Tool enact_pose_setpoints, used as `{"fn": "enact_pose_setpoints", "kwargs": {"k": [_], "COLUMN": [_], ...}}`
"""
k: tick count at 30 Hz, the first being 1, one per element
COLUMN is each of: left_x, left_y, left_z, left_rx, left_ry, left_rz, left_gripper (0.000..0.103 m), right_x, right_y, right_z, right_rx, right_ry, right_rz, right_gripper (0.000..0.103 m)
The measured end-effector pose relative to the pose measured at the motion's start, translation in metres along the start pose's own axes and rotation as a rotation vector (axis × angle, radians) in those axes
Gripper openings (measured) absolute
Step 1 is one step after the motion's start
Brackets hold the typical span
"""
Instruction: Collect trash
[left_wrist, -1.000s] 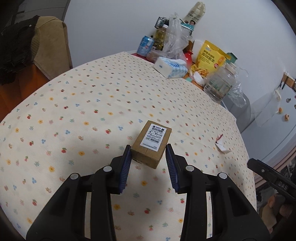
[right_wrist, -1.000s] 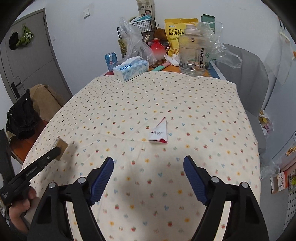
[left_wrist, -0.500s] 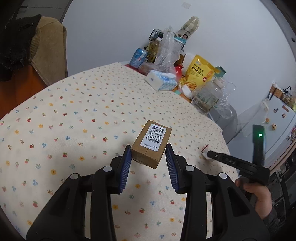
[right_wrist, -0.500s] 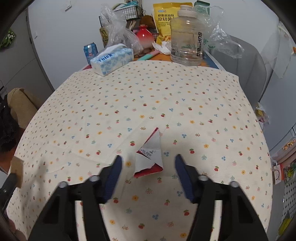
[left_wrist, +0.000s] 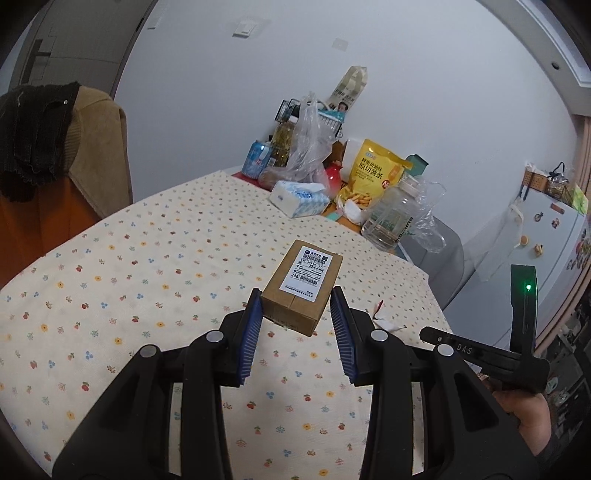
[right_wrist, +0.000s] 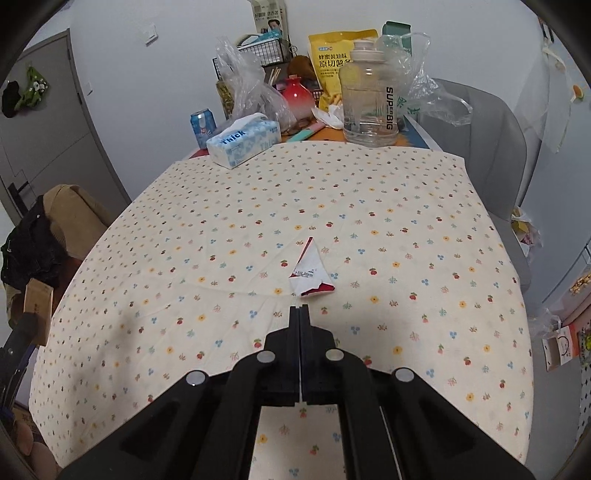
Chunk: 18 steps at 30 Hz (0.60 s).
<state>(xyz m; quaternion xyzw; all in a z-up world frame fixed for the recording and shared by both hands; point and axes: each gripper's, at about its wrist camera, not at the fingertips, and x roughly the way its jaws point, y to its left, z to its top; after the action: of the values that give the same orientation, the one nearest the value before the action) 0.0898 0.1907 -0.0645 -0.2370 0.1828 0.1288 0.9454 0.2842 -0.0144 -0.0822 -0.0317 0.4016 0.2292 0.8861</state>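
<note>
Two claws work over a round worktop (right_wrist: 369, 192) covered with a cream cloth dotted with small flowers and fruit, and everything here is placed from the blue-and-white tissue pack (right_wrist: 242, 142) at the cloth's far edge. A grey chair (right_wrist: 491, 147) stands well to the right of the pack, off the worktop's far right side, and a chair draped with brown and dark clothes (left_wrist: 96, 147) stands well to the pack's left. A clear water jug (right_wrist: 369, 103) stands to the right of the pack, a yellow snack bag (right_wrist: 332, 55) rises behind and to the right of it, and a blue can (right_wrist: 202, 123) sits just to its left. Well in front of the pack, the left claw (left_wrist: 295, 293) pinches a small cardboard box (left_wrist: 304, 288) with a white shipping label on top, its blue pads against the box's two sides; the box hangs a little above the cloth with its shadow beneath it. Farther in front of the pack and to its right, a torn red-and-white wrapper (right_wrist: 310, 273) lies on the cloth. The right claw (right_wrist: 299, 310) has just been closing and is now pressed together right at the wrapper's near corner, a sliver of white at its tips; I cannot tell whether the corner is actually caught. A hand (left_wrist: 524, 406) grips that claw's handle in the left wrist view.
</note>
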Motion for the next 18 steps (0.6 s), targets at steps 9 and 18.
{"fn": "enact_pose_setpoints", "kwargs": {"k": [9,18], "left_x": [0.007,0.032], "left_y": [-0.007,-0.006], "left_z": [-0.002,-0.006], "left_rx": [0.049,0.053], "left_ry": [-0.066,-0.111], "left_rz": [0.075,0.172], "left_gripper": [0.038,0.038], "right_x": [0.013,0.053], "right_y": [-0.001,0.003], "right_z": [0.006,0.017], "right_rx": [-0.020,-0.006], "right_ry": [-0.023,0.011], "right_rz": [-0.024,-0.027], "right_gripper": [0.052,0.051]}}
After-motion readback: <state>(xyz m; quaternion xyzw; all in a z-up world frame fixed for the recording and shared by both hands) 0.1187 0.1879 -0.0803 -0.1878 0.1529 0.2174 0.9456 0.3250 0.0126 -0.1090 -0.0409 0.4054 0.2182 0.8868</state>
